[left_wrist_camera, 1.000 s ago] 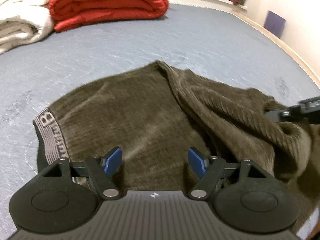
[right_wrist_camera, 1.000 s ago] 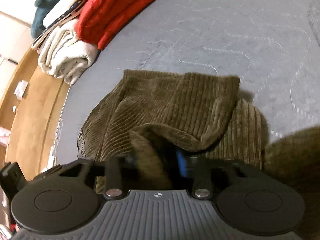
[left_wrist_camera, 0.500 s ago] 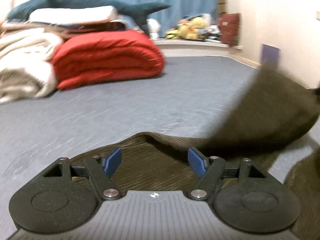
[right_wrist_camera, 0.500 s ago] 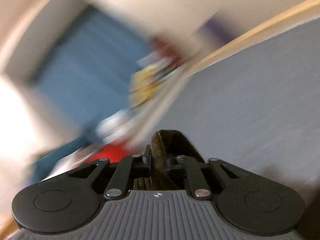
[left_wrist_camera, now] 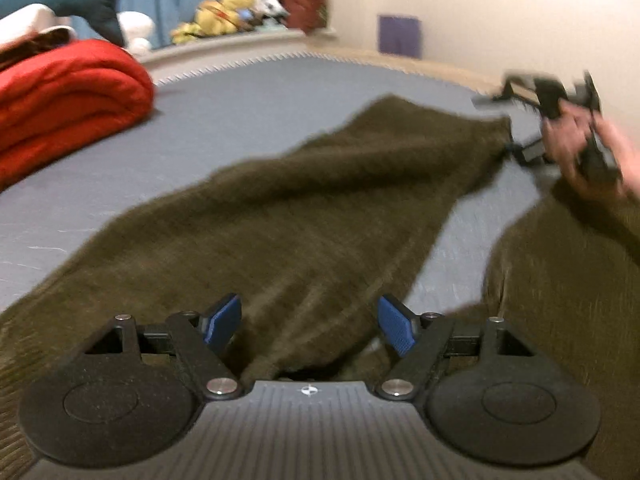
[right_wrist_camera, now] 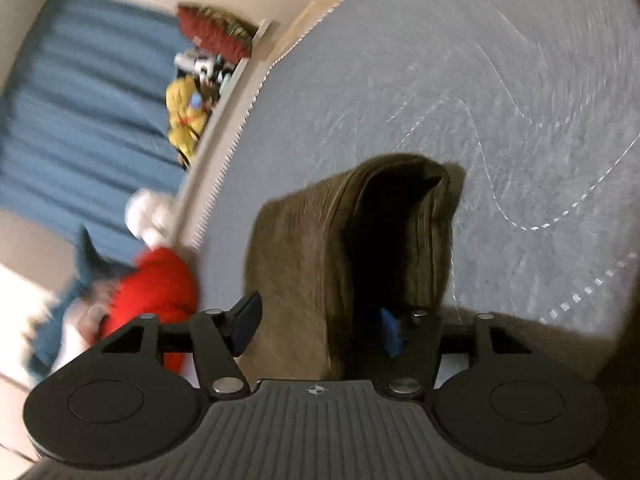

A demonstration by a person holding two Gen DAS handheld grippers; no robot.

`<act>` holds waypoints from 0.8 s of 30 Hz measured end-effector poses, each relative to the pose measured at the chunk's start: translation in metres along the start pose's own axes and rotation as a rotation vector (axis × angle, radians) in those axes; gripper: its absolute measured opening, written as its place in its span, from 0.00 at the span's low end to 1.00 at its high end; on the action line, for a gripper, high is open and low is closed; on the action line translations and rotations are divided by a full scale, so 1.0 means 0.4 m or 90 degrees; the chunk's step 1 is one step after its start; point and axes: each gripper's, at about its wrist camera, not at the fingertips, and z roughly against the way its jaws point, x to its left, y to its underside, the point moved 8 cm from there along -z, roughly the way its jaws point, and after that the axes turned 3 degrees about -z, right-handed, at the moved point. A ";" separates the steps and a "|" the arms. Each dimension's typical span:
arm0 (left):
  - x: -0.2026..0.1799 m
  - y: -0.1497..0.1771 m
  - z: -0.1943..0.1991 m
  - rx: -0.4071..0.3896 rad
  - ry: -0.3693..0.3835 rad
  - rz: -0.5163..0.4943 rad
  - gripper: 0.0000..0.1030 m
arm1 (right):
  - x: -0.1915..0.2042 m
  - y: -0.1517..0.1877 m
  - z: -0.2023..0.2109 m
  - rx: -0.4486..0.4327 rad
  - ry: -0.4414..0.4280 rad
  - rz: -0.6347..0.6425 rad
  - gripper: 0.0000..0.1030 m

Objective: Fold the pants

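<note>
Dark olive corduroy pants (left_wrist_camera: pixel 304 216) lie on the grey bed, one leg stretched away from me toward the far right. My left gripper (left_wrist_camera: pixel 310 322) is open over the near part of the pants, with cloth lying between its blue pads and not clamped. My right gripper (right_wrist_camera: pixel 320 328) has its jaws open; the leg's hem end (right_wrist_camera: pixel 360 240) lies loosely between them. In the left wrist view the right gripper (left_wrist_camera: pixel 560 128) shows at the far end of that leg, held in a hand.
A folded red quilt (left_wrist_camera: pixel 68 92) lies at the left on the grey bed (left_wrist_camera: pixel 240 108). A shark plush (left_wrist_camera: pixel 72 0) and stuffed toys (left_wrist_camera: pixel 228 12) sit on the ledge by the blue curtain. A wall (left_wrist_camera: pixel 480 20) runs along the right.
The right gripper pulled the pant leg out from the bunched pile and stretched it toward the far right. Its jaws were shut on the cloth before and now stand open. Left gripper stayed open.
</note>
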 end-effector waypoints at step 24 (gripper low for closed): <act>0.051 0.033 0.022 0.071 -0.021 -0.075 0.13 | 0.215 -0.207 0.101 -0.263 0.125 0.359 0.07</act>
